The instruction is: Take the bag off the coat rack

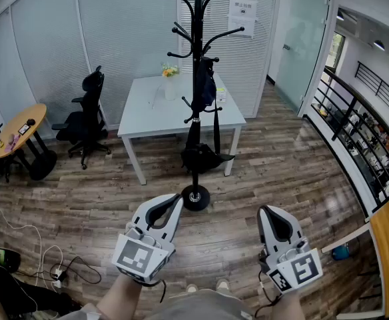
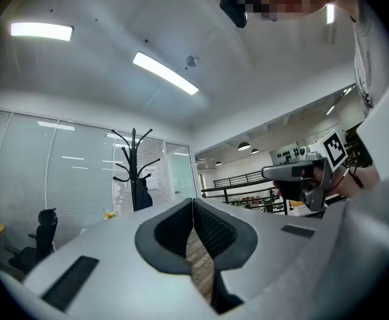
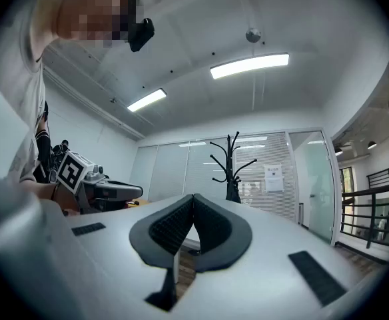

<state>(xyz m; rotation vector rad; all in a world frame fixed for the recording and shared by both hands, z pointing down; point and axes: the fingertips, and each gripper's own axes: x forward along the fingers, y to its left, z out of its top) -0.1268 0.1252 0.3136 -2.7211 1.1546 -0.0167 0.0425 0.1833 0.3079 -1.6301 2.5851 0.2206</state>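
Observation:
A black coat rack [image 1: 197, 59] stands on the wood floor in front of a white table. A dark bag [image 1: 203, 85] hangs from one of its middle hooks, with a strap running down to a second dark bag [image 1: 202, 157] lower on the pole. My left gripper [image 1: 176, 198] and right gripper [image 1: 262, 210] are held low and near me, well short of the rack, both shut with nothing between the jaws. The rack [image 2: 134, 172] shows far off in the left gripper view, and the rack [image 3: 232, 169] in the right gripper view too.
A white table [image 1: 148, 112] with a vase of flowers [image 1: 170, 79] stands behind the rack. A black office chair [image 1: 86, 115] and a round wooden table [image 1: 20, 129] are at the left. A railing [image 1: 361, 132] runs along the right; cables [image 1: 41, 259] lie on the floor at lower left.

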